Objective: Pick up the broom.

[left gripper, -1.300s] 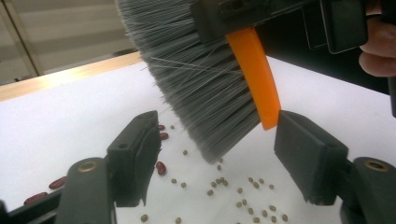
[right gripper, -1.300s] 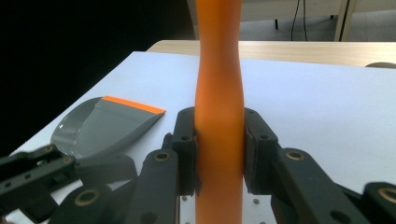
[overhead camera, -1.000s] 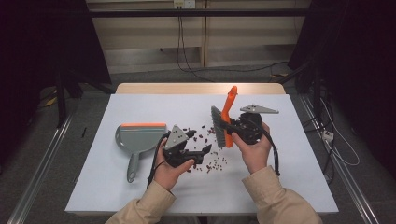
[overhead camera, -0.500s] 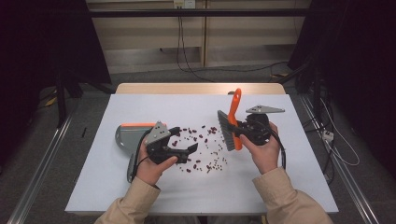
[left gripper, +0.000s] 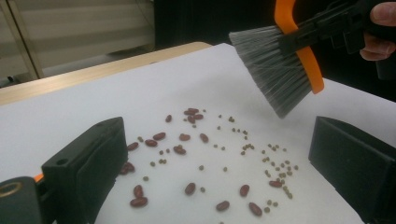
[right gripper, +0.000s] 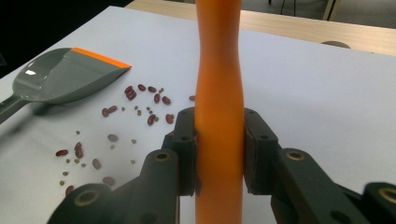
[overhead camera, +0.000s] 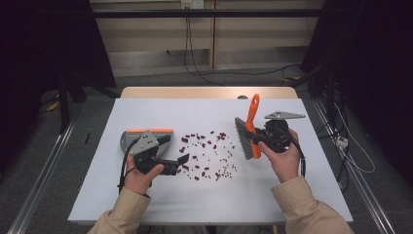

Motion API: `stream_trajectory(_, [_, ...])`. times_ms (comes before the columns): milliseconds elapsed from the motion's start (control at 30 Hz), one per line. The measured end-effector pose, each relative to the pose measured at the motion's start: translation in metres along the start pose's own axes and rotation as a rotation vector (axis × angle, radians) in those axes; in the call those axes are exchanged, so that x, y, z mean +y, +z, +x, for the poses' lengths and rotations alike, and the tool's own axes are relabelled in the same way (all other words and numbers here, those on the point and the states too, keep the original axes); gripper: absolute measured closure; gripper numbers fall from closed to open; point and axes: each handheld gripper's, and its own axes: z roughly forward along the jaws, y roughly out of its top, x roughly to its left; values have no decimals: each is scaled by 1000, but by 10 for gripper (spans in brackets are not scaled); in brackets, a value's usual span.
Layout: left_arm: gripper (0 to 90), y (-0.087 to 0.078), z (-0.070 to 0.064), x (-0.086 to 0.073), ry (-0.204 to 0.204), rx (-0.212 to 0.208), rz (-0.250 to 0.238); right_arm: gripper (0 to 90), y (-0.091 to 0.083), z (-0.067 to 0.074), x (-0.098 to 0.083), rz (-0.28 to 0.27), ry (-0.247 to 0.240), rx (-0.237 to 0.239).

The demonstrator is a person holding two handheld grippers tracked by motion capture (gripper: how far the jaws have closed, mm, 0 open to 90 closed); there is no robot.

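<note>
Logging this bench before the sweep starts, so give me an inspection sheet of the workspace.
Surface: white sheet over a wooden table.
Job's things: beans scattered mid-sheet; grey dustpan with orange lip lying at the left; brush held off the sheet, bristles down.
Clutter: nothing seen.
Grippers: left gripper open, nothing between its jaws, which have just been opening; right gripper shut on the brush handle.
Cables: one trails from each gripper.
Surroundings: dark floor, cables behind the table.
</note>
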Motion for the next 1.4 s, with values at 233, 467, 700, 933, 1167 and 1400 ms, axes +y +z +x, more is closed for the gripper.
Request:
stream_trajectory(233, [40, -14, 11, -5, -14, 21, 1, 708, -3, -6, -3, 13, -4, -8])
stream_trajectory(467, [40, -28, 19, -10, -16, 33, 8, 708, -6, -10, -6, 31, -7, -18])
stream_trajectory(700, [40, -42, 26, -17, -28, 53, 12, 708, -10, -18, -7, 52, -13, -47])
stream_trajectory(933, [40, -51, 31, -22, -35, 65, 19, 708, -12, -25, -11, 88, -3, -65])
stream_trajectory(1167, [40, -57, 34, -27, -44, 74, 24, 708, -8, -32, -11, 148, 14, -78])
stream_trajectory(1400, [40, -58, 37, -31, -52, 82, 29, 711, 12, -35, -12, 157, 17, -91])
